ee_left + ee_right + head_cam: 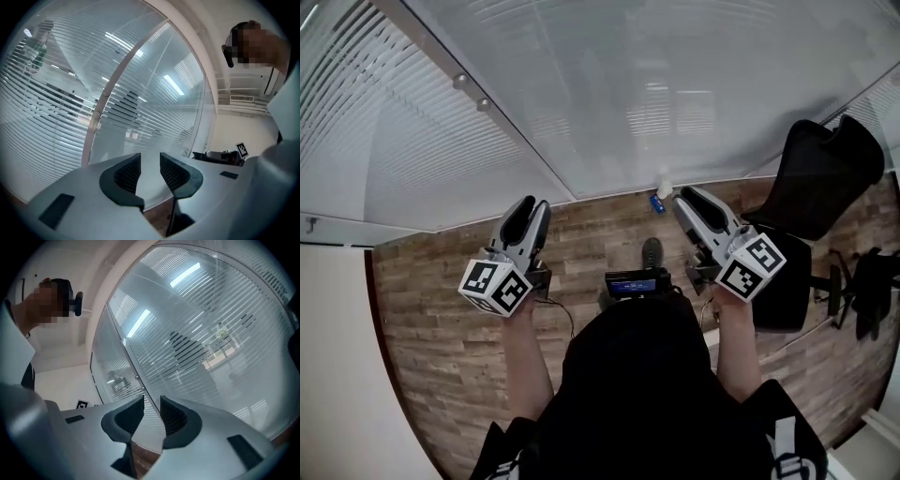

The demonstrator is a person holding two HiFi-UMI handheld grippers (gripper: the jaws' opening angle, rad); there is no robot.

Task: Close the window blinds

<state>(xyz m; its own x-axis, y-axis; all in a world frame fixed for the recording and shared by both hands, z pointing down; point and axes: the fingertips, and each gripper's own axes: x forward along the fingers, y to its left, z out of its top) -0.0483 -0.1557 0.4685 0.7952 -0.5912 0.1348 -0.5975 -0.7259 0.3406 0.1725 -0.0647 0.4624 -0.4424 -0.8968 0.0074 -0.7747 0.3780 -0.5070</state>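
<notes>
Head view: blinds (389, 122) hang behind the glass wall (675, 84), spanning the panels along the far edge of the wood floor (441, 309), slats horizontal. Left gripper (528, 204) and right gripper (687, 195) are both held out toward the glass, short of it, touching nothing, each with its marker cube nearest the person. Small blue bottle (658, 202) stands at the foot of the glass, just beside the right gripper's tip as this view frames it. Black office chair (820, 178) is at the floor's right side, near the glass. One shoe (652, 251) shows between the two grippers. Left gripper view: jaws stand apart with a clear gap, nothing between them; past them are the glass and the blinds (47, 93), with dark gaps between slats in places, and a white frame post (105, 98) dividing two panels. Right gripper view: jaws apart too, nothing in the gap; blinds (211, 333) fill the glass ahead, with ceiling lights reflected on it and dark gaps between some slats.
</notes>
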